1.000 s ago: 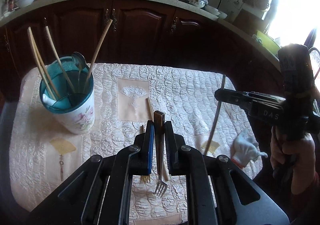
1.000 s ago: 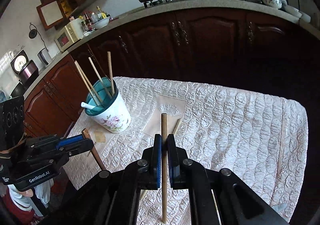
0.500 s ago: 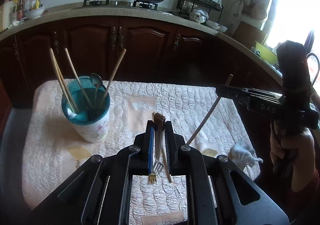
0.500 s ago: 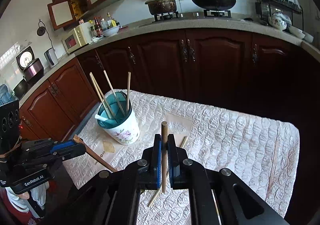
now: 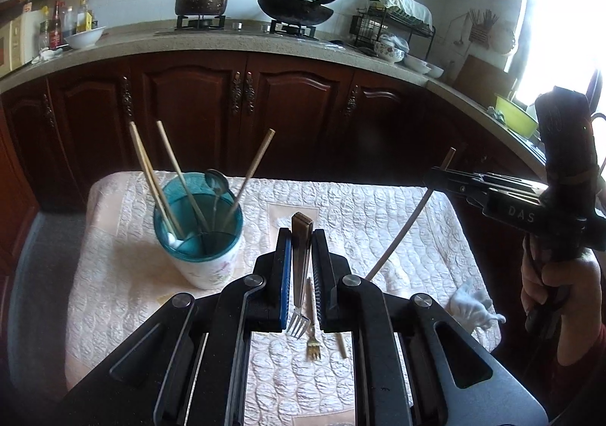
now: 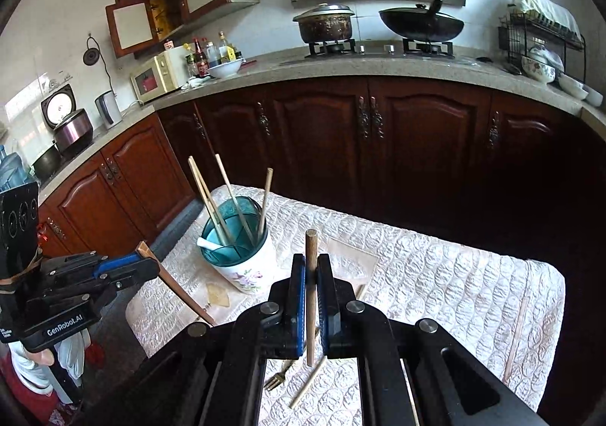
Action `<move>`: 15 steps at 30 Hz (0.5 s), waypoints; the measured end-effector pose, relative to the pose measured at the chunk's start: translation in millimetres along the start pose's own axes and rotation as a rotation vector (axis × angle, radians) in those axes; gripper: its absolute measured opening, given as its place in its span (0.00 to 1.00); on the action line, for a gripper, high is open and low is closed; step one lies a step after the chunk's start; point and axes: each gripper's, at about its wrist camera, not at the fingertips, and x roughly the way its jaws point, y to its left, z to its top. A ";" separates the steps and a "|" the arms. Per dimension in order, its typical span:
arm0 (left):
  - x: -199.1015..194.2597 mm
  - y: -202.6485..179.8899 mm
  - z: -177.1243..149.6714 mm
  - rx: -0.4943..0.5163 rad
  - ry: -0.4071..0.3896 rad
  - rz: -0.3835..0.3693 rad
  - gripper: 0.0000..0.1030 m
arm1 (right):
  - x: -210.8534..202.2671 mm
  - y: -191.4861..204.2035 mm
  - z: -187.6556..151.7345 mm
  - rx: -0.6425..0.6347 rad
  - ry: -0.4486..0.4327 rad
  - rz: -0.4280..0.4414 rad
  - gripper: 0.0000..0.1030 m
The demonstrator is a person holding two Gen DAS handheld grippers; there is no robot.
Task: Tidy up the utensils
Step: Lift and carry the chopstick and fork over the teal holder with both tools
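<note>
Quilted table [image 5: 378, 206], left claw [image 5: 302, 236] clamping fork [image 5: 299, 289], right claw [image 6: 311, 267] clamping chopstick [image 6: 311, 297].

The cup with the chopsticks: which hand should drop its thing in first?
Probably left. The left gripper holding the fork sits close beside the cup; the right gripper with its chopstick is farther off.

Right gripper [image 6: 311, 274] is pinching a chopstick [image 6: 311, 297] upright over the quilted table [image 6: 454, 289], cup [image 6: 242, 255] of chopsticks sitting just left.
</note>
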 end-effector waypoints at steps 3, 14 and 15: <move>-1.7 5.9 2.6 -0.003 -0.005 0.013 0.09 | 3.8 2.7 1.8 -0.003 0.002 0.006 0.05; -4.9 19.4 6.9 -0.026 -0.009 0.034 0.09 | 13.8 11.8 8.1 -0.017 0.010 0.025 0.05; -5.7 20.2 7.5 -0.027 -0.011 0.035 0.09 | 14.8 12.7 8.8 -0.018 0.012 0.028 0.05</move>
